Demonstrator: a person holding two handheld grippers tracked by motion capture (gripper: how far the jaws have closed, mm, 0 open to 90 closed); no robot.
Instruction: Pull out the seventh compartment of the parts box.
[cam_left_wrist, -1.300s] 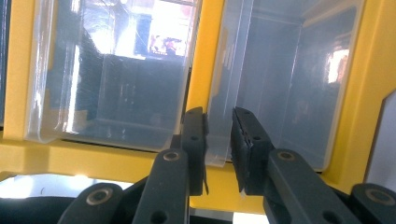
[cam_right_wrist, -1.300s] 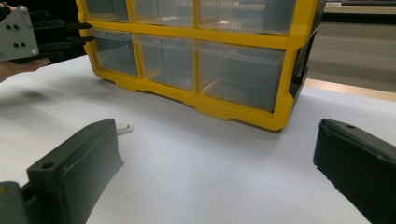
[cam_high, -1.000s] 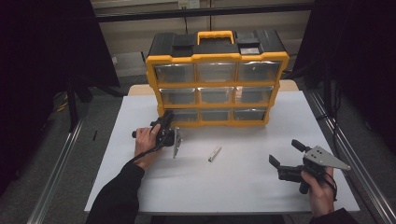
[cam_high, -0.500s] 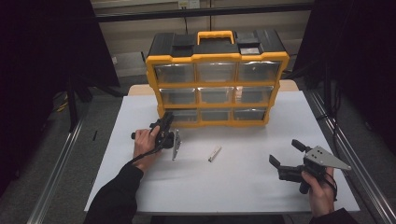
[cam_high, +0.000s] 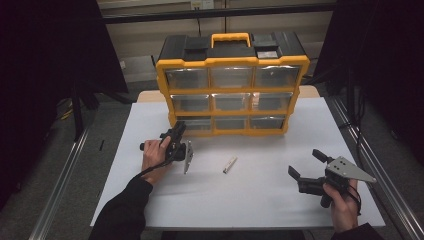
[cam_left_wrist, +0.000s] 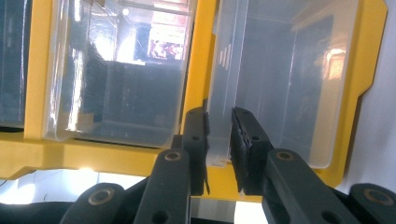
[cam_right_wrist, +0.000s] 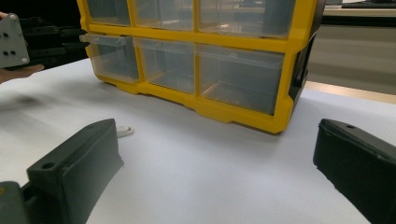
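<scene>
At the yellow drawer organizer (cam_high: 232, 85), our left gripper (cam_left_wrist: 219, 135) pinches the front lip of its bottom-left clear drawer (cam_right_wrist: 108, 55), while our right gripper (cam_high: 306, 165) rests well to its right on the table (cam_high: 260, 200), jaws spread wide.

Clear plastic drawer (cam_left_wrist: 219, 93), bottom left of the yellow organiser (cam_high: 232, 80) at the table's far side, slightly pulled out

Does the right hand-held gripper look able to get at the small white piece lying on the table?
Probably yes. The right hand-held gripper has open jaws, and bare table lies between it and the white piece. The left hand-held gripper is at the organizer's bottom-left drawer, out of the way.
</scene>
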